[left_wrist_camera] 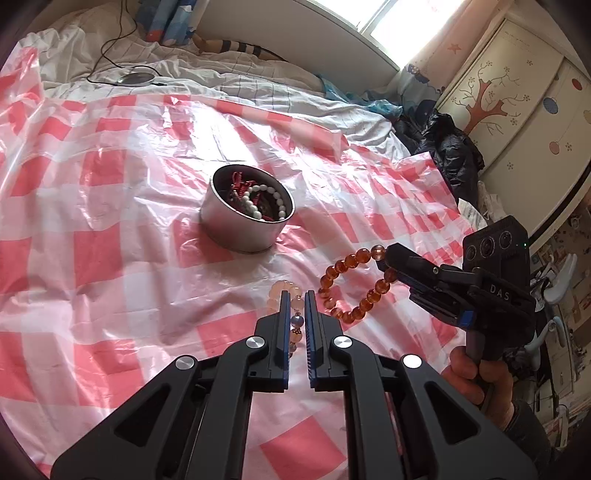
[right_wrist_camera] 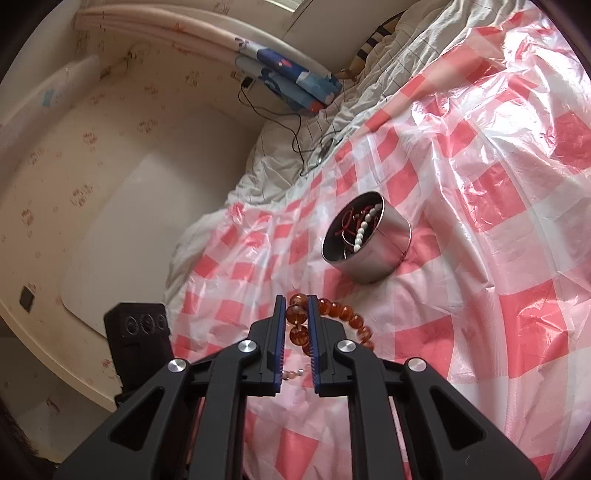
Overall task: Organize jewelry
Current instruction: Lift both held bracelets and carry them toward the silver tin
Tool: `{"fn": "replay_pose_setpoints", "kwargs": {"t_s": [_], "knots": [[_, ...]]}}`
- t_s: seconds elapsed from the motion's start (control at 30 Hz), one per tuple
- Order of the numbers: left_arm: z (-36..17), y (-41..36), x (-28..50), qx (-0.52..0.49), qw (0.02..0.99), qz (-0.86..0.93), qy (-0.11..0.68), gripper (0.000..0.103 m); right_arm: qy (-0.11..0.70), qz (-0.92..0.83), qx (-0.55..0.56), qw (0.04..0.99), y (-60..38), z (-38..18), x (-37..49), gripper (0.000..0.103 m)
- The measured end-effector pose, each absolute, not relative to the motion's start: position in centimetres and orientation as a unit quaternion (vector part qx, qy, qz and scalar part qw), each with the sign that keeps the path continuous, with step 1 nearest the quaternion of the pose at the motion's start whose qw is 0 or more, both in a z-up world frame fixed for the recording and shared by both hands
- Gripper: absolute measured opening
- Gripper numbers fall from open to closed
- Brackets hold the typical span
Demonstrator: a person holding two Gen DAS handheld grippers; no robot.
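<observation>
1. Two grippers are over a bed covered by a red-and-white checked plastic sheet (left_wrist_camera: 110, 229), each with a bead bracelet in its jaws.
2. Nearest in the left wrist view, the left gripper (left_wrist_camera: 297, 299) has its jaws clamped on a pale pink bracelet (left_wrist_camera: 295, 306); the beads run down between the fingers, and a bluish bead sits among the pink ones.
3. Just to the right of it, the right gripper (left_wrist_camera: 386, 258) is held by a hand (left_wrist_camera: 469, 373) at the sheet's right side. Its jaws are clamped on an amber bracelet (left_wrist_camera: 351, 284), whose loop hangs free above the sheet.
4. In the right wrist view the same amber bracelet (right_wrist_camera: 299, 325) passes between the right gripper's (right_wrist_camera: 296, 301) fingers, with more beads curving off to the right.
5. Farther on, toward the middle of the sheet, stands a round metal tin (left_wrist_camera: 243, 221), open at the top. Inside lie a white bead bracelet (left_wrist_camera: 269, 203) and red cords (left_wrist_camera: 240, 182), tangled with darker pieces I cannot tell apart.
6. Beyond the sheet's far edge, a white quilt (left_wrist_camera: 221, 70) carries a round grey disc (left_wrist_camera: 136, 78) with a black cable (left_wrist_camera: 114, 33).
</observation>
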State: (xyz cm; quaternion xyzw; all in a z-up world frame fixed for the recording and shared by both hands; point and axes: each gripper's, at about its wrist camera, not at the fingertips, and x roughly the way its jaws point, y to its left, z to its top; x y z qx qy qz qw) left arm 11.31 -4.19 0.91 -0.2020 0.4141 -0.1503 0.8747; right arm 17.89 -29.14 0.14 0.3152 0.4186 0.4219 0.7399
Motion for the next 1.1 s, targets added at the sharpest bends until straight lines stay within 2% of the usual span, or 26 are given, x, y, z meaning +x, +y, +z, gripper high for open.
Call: {"fn": "replay_pose_setpoints", "kwargs": {"t_s": [0.33,1.1], "knots": [[1.0,-5.1,12.4,-0.198,0.876,-0.153,0.411,0.006,0.401,0.416,0.366,0.729,-31.1,-0.2,18.8,0.012],[0.9,-6.3,13.9,-0.182,0.88,-0.151,0.411,0.007,0.384,0.432,0.393,0.715,-32.1,-0.2,19.1,0.012]]}}
